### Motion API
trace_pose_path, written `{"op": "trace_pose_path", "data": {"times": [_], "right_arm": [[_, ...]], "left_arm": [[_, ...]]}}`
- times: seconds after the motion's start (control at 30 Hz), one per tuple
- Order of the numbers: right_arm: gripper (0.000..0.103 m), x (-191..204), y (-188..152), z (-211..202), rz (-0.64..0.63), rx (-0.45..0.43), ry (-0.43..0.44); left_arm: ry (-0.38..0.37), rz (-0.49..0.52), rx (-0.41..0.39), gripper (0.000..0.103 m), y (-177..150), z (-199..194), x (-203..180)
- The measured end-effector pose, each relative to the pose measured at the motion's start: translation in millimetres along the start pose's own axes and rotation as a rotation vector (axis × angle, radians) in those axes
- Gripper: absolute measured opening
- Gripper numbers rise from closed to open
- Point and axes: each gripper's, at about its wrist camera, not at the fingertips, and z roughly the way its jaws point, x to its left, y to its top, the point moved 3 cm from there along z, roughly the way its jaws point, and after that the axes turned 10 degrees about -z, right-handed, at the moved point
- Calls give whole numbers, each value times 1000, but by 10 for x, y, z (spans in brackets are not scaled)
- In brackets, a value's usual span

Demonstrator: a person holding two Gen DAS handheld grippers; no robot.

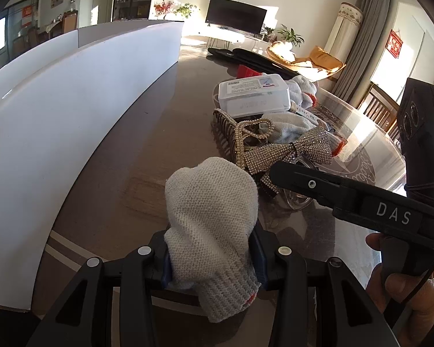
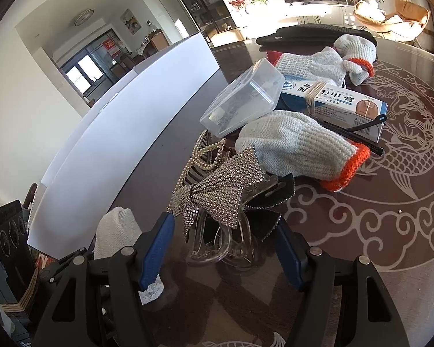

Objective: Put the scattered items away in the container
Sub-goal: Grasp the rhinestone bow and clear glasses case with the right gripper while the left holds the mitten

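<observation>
My left gripper (image 1: pixel 212 256) is shut on a white knit glove (image 1: pixel 211 217) and holds it above the dark table; the glove also shows in the right wrist view (image 2: pixel 117 228). My right gripper (image 2: pixel 225 245) is open, its blue fingers (image 2: pixel 157 245) either side of a rhinestone bow hair clip (image 2: pixel 217 199) with a clear claw (image 2: pixel 217 248). In the left wrist view the right gripper's finger (image 1: pixel 303 177) reaches over the bow (image 1: pixel 292 153). Behind lie an orange-cuffed glove (image 2: pixel 298 150), a clear plastic box (image 2: pixel 246 98), an ointment carton (image 2: pixel 332 101) and more gloves (image 2: pixel 332 60).
A white panel (image 1: pixel 72 101) curves along the table's left side. A pearl hair claw (image 1: pixel 246 136) and a comb lie by the pile. Dark flat cases (image 2: pixel 312 36) lie at the far end. The glass-topped table (image 2: pixel 390 202) has a fish pattern at the right.
</observation>
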Motion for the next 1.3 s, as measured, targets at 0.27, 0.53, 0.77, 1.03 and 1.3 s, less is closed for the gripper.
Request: {"op": "trace_pose_path", "data": {"times": [0.27,0.53,0.77,1.03,1.3], "right_arm": [[50,-431,-239,-452,-26,16,-69],[63,-814,-377,-731,-59,17,-151],[67,-619,-427,-614,-136,40,-251],[69,-571,-366,-469,-215,51,-338],[70,-575,-364,-460,-213,52,-336]], "left_arm": [[-3,9,0,44,2,18,-19],[14,53,-11,47,-18,50,-132],[46,66,-22,58,-1,86,-169],[134,154,-34,74,-56,182,-310],[148,131,-31,86,-15,228,-273]]}}
